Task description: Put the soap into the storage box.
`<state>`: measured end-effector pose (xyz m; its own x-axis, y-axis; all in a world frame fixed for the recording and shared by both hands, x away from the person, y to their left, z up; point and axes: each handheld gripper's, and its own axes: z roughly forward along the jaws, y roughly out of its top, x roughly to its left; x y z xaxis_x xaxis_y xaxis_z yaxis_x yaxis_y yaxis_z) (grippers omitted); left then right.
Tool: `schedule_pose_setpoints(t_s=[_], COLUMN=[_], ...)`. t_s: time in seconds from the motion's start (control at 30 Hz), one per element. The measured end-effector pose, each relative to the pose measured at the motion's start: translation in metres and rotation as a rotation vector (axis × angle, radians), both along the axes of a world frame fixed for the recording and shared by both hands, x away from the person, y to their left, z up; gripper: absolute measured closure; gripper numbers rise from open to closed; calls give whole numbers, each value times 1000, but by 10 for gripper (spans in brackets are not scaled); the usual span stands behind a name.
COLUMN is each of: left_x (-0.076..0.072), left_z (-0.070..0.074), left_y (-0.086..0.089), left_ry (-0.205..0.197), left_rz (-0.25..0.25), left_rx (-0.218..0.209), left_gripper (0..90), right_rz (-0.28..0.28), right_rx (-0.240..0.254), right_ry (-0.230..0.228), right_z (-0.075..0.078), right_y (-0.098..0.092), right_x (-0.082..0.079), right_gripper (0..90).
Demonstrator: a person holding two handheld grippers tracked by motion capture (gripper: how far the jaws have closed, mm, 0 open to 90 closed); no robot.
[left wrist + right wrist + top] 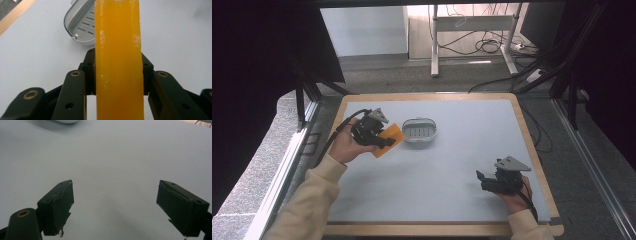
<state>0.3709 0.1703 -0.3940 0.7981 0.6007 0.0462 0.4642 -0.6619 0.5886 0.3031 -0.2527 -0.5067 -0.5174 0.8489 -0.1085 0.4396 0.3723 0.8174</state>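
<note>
Overhead, item one: your left gripper (384,138) sits at the desk's (472,150) left side, its fingers pinching an orange block (391,139) by its near end. The block juts out past the fingertips, up off the desk. Item two: a grey oval dish (419,130) with a slotted floor rests on the desk just beyond the block's far end; you cannot tell from here whether they touch. Item three: your right gripper (484,179) lies low at the near right, well apart from block and dish, fingers pointing left.

Left gripper view, entries: both black fingers (89,65) press against the orange block (118,62), one on each flank, and the block runs straight up between them. The grey oval dish (80,27) lies ahead of the fingertips, to the left of the block.

Right gripper view, entries: your fingers (58,201) stand spread wide with bare desk (115,170) between and ahead of them. A pale rim of the dish (66,121) shows far beyond the left finger.
</note>
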Motion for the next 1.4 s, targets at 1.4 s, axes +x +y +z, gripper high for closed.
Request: schedule_pose_setpoints(t_s=[1.4], left_x=[57], left_z=[13], left_y=[-33], left_ry=[-20], left_rz=[-98], left_rx=[107], left_gripper=[617], right_rz=[10], right_rx=[3], right_ry=[5], right_z=[-2], right_y=[-1], right_x=[1], right_gripper=[146])
